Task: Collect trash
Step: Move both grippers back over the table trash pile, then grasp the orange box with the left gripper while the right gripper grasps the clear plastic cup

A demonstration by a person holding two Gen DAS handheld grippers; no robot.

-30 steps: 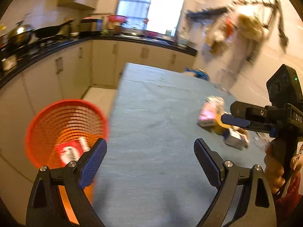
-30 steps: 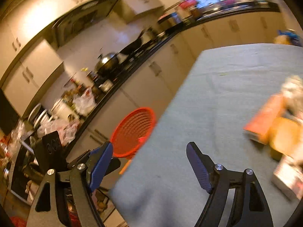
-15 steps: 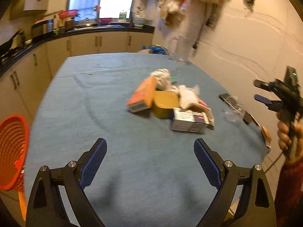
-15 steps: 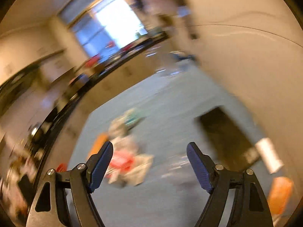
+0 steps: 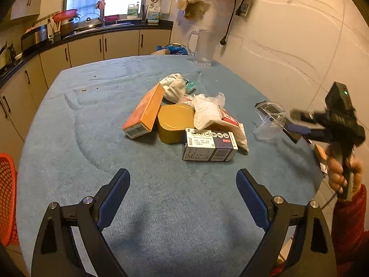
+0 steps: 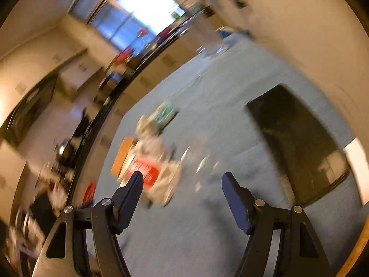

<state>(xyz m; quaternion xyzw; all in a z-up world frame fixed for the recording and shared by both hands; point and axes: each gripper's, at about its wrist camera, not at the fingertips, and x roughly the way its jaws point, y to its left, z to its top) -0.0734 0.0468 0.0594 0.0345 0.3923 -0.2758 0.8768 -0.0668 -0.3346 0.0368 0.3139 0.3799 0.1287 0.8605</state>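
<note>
A heap of trash lies mid-table on the blue cloth: an orange carton [image 5: 145,113], a yellow round tin [image 5: 174,122], a white and dark blue box [image 5: 209,145], crumpled white wrappers [image 5: 212,113] and a white cloth ball [image 5: 174,87]. Clear plastic film [image 5: 267,128] lies to their right. My left gripper [image 5: 182,187] hangs open above bare cloth in front of the heap. My right gripper [image 6: 182,184], also seen at the right in the left wrist view [image 5: 297,122], has its jaws closing with nothing between them. Its own view is blurred, with the heap [image 6: 147,161] ahead on the left.
An orange mesh basket [image 5: 7,198] stands beside the table's left edge. A clear jug [image 5: 203,46] stands at the far right corner. A dark flat slab [image 6: 297,143] lies near the wall on the right. Kitchen counters run behind.
Both views have swung from the basket side toward the heap on the table. The left gripper has come closer to the heap. The right gripper's jaws have narrowed a little.
</note>
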